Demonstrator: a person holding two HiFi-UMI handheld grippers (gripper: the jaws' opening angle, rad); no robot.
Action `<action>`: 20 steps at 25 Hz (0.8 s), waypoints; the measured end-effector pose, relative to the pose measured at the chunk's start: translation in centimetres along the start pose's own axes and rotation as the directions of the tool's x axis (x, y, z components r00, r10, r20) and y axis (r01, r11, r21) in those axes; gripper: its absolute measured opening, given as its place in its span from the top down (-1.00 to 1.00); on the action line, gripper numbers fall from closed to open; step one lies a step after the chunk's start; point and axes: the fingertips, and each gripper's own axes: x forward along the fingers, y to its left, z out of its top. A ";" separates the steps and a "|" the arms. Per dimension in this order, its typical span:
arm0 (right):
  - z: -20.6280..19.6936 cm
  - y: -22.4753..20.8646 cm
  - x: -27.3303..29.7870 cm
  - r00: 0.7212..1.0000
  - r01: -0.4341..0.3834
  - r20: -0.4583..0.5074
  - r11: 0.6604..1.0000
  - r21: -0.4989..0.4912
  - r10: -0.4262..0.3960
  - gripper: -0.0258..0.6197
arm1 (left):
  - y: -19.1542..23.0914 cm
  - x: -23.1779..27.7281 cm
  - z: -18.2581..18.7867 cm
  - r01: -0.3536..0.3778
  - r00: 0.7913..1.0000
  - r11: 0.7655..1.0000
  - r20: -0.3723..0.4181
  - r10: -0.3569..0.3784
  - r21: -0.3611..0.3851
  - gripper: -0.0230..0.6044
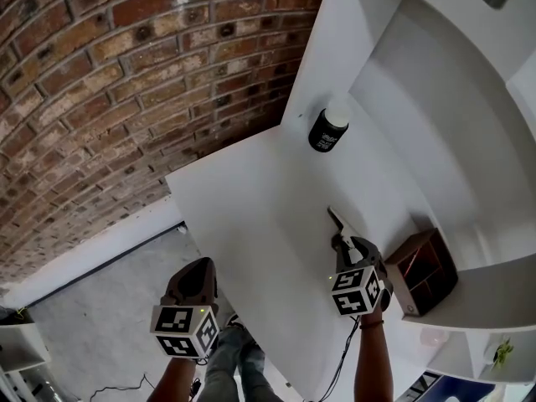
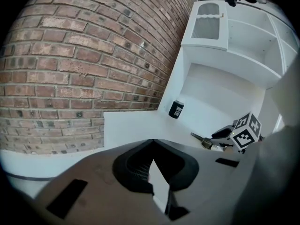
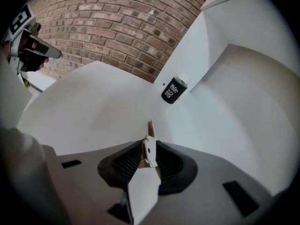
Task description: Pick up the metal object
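A white tabletop (image 1: 251, 216) meets a brick wall (image 1: 109, 82), with a black bottle (image 1: 327, 131) at its far corner. The right gripper (image 3: 149, 149) is clamped on the thin metal object (image 3: 150, 142) over the tabletop. The left gripper (image 2: 151, 161), jaws together and empty, hangs off the near edge.

white table (image 1: 251, 216); red-brown brick wall (image 1: 109, 82) with pale mortar; black bottle (image 1: 327, 131), white cap and print; silvery metal object (image 1: 337, 219); black-and-white patterned marker cubes (image 1: 182, 332).
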 end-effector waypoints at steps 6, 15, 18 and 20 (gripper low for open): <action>0.0 0.3 0.9 0.999 0.022 -0.043 0.998 -0.059 -0.024 0.63 | 0.8 0.0 -0.2 -0.012 1.000 1.000 -0.006 0.012 -0.014 0.91; -0.5 0.5 1.8 0.996 0.036 -0.076 0.997 -0.073 -0.041 0.63 | 2.2 -0.1 0.0 -0.034 0.999 0.999 -0.001 0.034 -0.024 0.91; -0.5 0.4 1.8 0.996 0.045 -0.078 0.996 -0.075 -0.051 0.64 | 2.5 0.0 -0.1 -0.039 0.999 0.999 -0.003 0.039 -0.028 0.91; -0.5 0.2 1.9 0.995 0.056 -0.080 0.995 -0.080 -0.062 0.68 | 2.5 0.0 -0.3 -0.039 0.999 0.999 -0.006 0.038 -0.029 0.91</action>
